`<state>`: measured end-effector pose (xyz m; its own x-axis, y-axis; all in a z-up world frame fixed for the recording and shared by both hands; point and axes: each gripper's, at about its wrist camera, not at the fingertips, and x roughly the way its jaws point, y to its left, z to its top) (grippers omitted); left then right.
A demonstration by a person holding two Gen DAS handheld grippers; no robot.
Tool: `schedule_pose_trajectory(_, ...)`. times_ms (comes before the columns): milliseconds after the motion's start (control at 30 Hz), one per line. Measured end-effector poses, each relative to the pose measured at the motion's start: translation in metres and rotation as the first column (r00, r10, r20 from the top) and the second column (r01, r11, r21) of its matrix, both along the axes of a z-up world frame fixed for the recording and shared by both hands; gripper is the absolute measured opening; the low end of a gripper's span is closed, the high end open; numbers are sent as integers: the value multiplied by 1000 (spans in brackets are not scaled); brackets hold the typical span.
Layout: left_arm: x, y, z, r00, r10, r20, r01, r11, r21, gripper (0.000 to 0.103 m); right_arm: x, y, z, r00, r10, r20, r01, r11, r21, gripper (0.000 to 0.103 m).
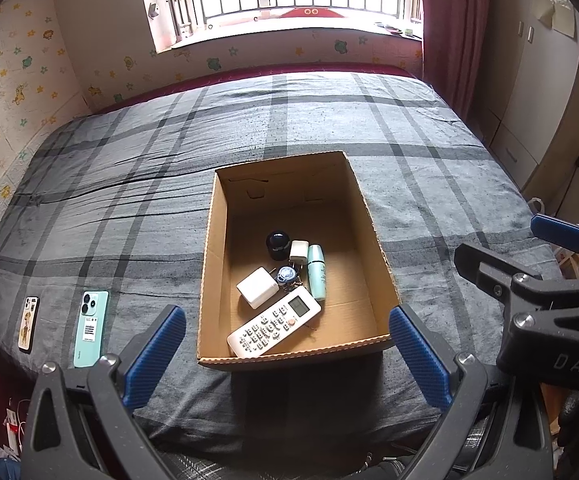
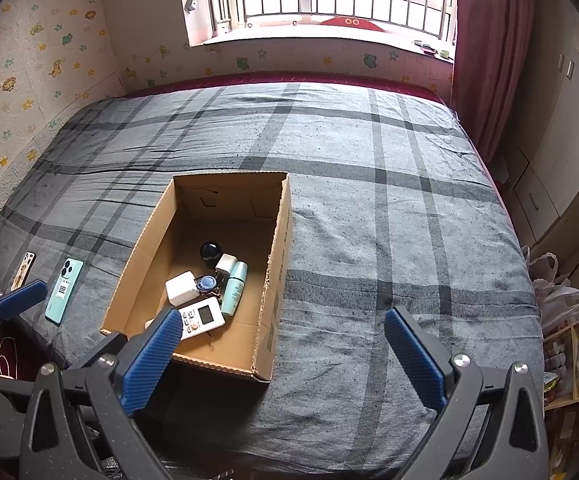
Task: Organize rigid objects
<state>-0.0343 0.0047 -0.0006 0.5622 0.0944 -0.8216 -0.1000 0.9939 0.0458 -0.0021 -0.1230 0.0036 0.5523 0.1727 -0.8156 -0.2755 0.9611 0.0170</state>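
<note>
1. Cardboard, brown and open-topped: the box (image 1: pixel 373 236) sits on the bed (image 1: pixel 129 184), which wears a grey plaid cover.
2. Inside the box, towards its near end, lies a white remote (image 1: pixel 274 326), slanted, one end close to the near wall.
3. Just beyond the remote is a large white charger (image 1: pixel 256 288), and beyond that a black round jar (image 1: pixel 278 245).
4. A smaller white charger (image 1: pixel 299 250) sits beside the jar, and a mint tube (image 1: pixel 316 272) lies beside that, its near end by the remote.
5. A small blue-and-white round item (image 1: pixel 286 274) rests among them; what it is cannot be told.
6. Left of the box, on the bed near its edge, lies a mint phone (image 1: pixel 91 328), back up.
7. Further left of the box lies a second phone (image 1: pixel 28 322) with a picture case.
8. The left claw (image 1: pixel 285 358) hangs spread wide and empty over the near end of the box.
9. The right claw (image 2: pixel 285 356) is likewise spread wide and empty, just right of the box's near corner.
</note>
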Motion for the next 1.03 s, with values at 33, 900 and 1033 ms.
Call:
schedule_pose_trajectory(33,0,0,0,1000,-1,-1,1,1000,0,103,0,0,-1,1000,0,-2,0,1000,0,103)
schedule_pose_trajectory(900,11,-4,-8,1000,-18,-12,18,1000,-14,103,10,0,-7,1000,-11,-12,11,1000,-1,103)
schedule_pose_trajectory(1033,13,-5,-8,1000,-19,-7,19,1000,-5,103,12,1,-8,1000,-11,-12,11,1000,-1,103)
